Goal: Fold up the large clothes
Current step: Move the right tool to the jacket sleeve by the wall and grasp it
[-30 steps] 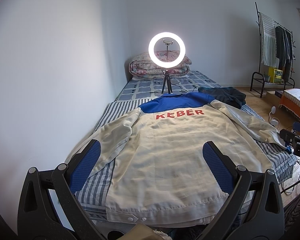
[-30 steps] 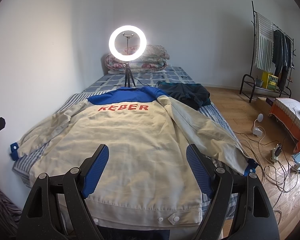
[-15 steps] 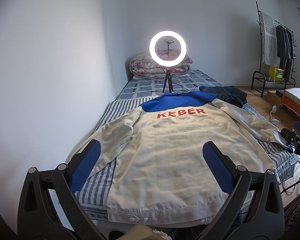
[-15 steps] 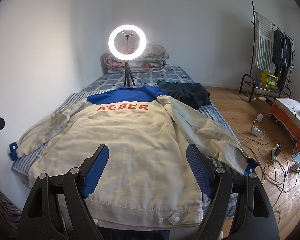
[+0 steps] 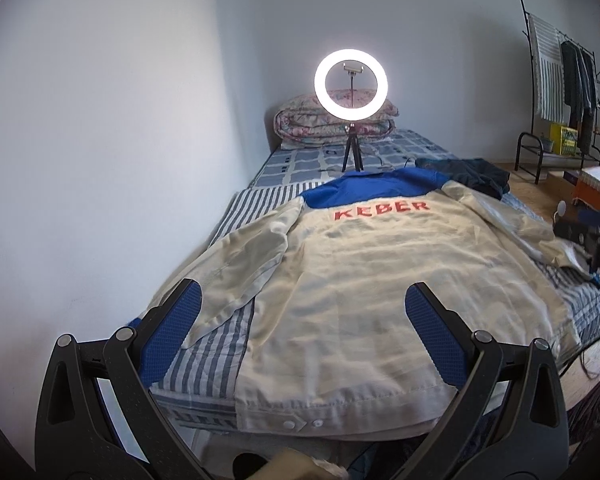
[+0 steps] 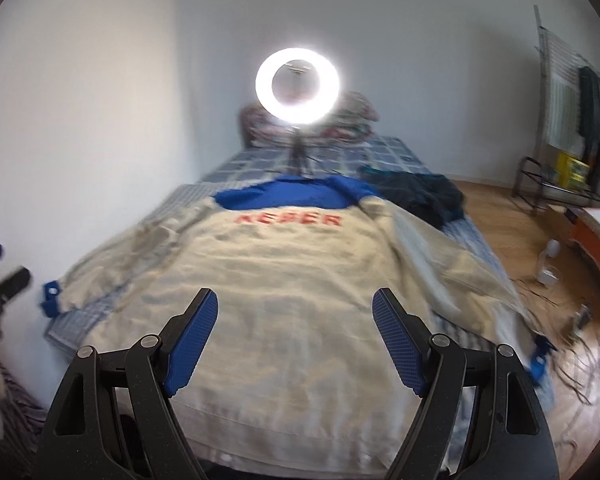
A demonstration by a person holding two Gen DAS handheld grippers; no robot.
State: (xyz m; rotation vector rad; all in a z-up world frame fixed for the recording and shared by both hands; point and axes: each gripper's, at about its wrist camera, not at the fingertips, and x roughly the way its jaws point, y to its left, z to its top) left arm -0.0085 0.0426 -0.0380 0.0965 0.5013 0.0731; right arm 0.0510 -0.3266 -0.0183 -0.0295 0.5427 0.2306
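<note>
A cream jacket (image 5: pixel 380 280) with a blue yoke and red "KEBER" lettering lies back-up on the striped bed (image 5: pixel 216 360), sleeves spread to both sides. Its buttoned hem faces me at the bed's near end. My left gripper (image 5: pixel 302 304) hovers open above the hem's left half, with nothing between its blue pads. In the right wrist view the same jacket (image 6: pixel 300 280) is blurred. My right gripper (image 6: pixel 296 308) stands open over the lower back, empty. The blue cuffs (image 6: pixel 50 298) hang near the bed's edges.
A lit ring light on a small tripod (image 5: pixel 351 84) stands on the bed beyond the collar, with folded quilts (image 5: pixel 332 124) behind it. A dark garment (image 5: pixel 472 174) lies to the right of the collar. A clothes rack (image 5: pixel 560 92), cables and an orange-covered piece of furniture occupy the floor on the right.
The right gripper has swung leftward and forward over the jacket, blurring its view. The left gripper has shifted slightly right and closer to the hem. Both stay open.
</note>
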